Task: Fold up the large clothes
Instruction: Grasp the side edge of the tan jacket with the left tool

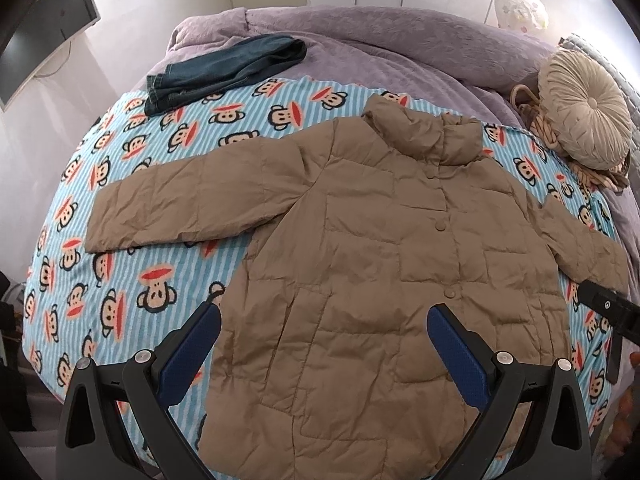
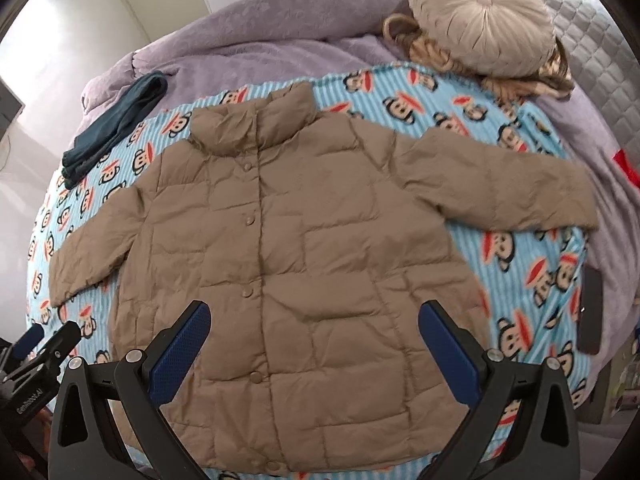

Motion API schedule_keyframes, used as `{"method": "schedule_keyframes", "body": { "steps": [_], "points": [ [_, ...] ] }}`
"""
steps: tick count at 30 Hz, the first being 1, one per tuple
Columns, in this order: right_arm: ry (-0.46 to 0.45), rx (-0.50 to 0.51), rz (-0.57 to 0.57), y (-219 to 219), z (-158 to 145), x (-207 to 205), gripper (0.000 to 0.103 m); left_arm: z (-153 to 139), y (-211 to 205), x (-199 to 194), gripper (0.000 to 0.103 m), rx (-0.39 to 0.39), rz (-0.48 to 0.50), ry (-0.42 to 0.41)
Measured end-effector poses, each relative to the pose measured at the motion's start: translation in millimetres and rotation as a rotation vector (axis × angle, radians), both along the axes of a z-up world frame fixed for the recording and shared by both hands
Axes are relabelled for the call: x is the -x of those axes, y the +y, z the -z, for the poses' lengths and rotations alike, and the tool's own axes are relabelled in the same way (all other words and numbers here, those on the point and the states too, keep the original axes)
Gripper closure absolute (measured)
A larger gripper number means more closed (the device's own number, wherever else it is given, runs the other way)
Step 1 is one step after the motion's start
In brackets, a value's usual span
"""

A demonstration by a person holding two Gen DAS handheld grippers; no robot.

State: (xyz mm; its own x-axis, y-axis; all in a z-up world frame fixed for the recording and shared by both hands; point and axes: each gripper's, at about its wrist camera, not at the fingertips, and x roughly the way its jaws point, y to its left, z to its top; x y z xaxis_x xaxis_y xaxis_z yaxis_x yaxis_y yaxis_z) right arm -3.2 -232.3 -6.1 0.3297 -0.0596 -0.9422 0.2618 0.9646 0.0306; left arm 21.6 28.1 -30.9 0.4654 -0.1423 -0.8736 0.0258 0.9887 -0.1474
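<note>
A tan quilted puffer jacket (image 1: 360,248) lies flat and front up on a blue striped monkey-print blanket (image 1: 132,280), buttoned, collar away from me, both sleeves spread out. It also shows in the right wrist view (image 2: 304,248). My left gripper (image 1: 324,320) is open and empty, hovering above the jacket's lower left part. My right gripper (image 2: 314,316) is open and empty above the jacket's lower middle. The right gripper's body shows at the right edge of the left view (image 1: 608,308); the left gripper shows at the lower left of the right view (image 2: 44,344).
Folded dark jeans (image 1: 224,68) lie at the blanket's far left corner. A round beige cushion (image 1: 584,108) sits on a woven item at the far right. A purple bedspread (image 1: 400,36) covers the bed beyond. A dark phone (image 2: 591,310) lies by the right bed edge.
</note>
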Motion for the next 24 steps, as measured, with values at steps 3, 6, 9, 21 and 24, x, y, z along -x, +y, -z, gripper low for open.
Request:
{"method": "schedule_keyframes", "body": {
  "steps": [3,6,9,21,24],
  "points": [
    [0.030,0.003,-0.026,8,8,-8,0.000,12,13,-8,0.000,0.026,-0.025,-0.004],
    [0.041,-0.003,-0.070,20,18,-17,0.000,29,29,-17,0.000,0.078,-0.050,0.035],
    [0.057,-0.085,-0.073,26,29,-26,0.000,50,53,-27,0.000,0.153,-0.093,0.084],
    [0.185,-0.128,-0.277,110,89,-59,0.000,148,229,-91,0.000,0.393,-0.429,0.068],
    [0.212,-0.155,-0.304,125,103,-65,0.000,171,265,-112,0.000,0.443,-0.470,0.082]
  ]
}}
